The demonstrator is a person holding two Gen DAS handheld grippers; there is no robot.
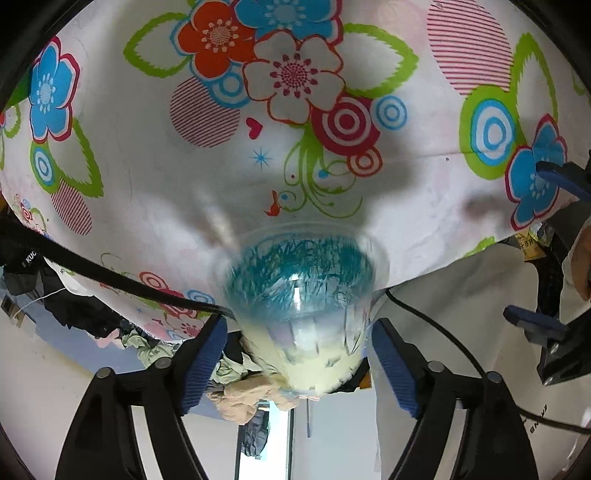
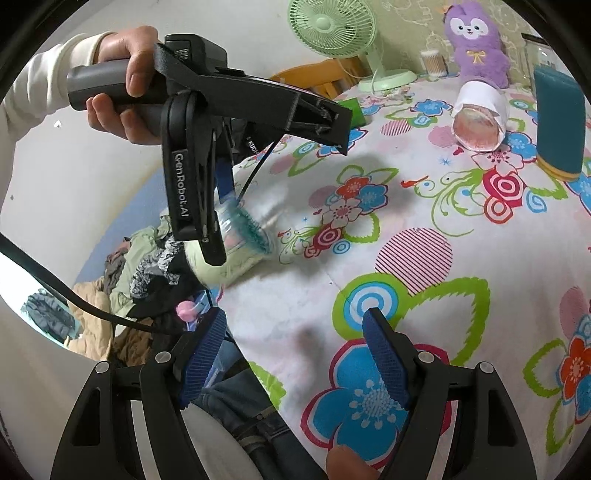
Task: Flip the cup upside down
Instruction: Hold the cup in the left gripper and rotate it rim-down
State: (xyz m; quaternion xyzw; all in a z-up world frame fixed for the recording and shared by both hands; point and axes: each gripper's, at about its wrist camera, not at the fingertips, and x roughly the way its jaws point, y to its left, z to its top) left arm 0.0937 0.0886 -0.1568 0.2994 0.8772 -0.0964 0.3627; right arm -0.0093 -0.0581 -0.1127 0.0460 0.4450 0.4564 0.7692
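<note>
The clear plastic cup (image 1: pixel 299 306) with a teal grass print is blurred by motion and tilted between the pads of my left gripper (image 1: pixel 297 354). In the right wrist view the cup (image 2: pixel 236 240) hangs on its side in the left gripper (image 2: pixel 218 221) above the table's near left edge. The pads look close against the cup's sides. My right gripper (image 2: pixel 295 358) is open and empty, low over the floral tablecloth (image 2: pixel 424 295), to the right of the cup.
A white paper-wrapped roll (image 2: pixel 480 118) lies on its side at the back. A teal bottle (image 2: pixel 559 122), a purple plush toy (image 2: pixel 474 40) and a green fan (image 2: pixel 332 33) stand behind. Clothes (image 2: pixel 125 277) pile left of the table.
</note>
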